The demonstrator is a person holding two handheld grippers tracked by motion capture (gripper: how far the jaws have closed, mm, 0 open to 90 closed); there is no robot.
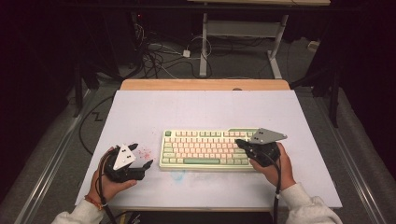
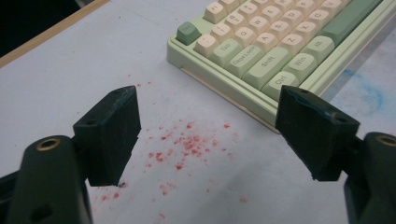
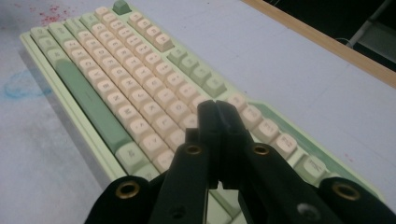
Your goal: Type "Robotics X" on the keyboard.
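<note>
Right gripper (image 1: 243,143) jaws closed over keyboard (image 1: 205,149), left gripper (image 1: 141,156) agape

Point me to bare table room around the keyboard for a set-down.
Widest free patch: white table between keyboard and the wooden far edge. A narrower strip runs along the near edge. Crowded: left gripper beside the red specks, right gripper over the keyboard's right end.
</note>
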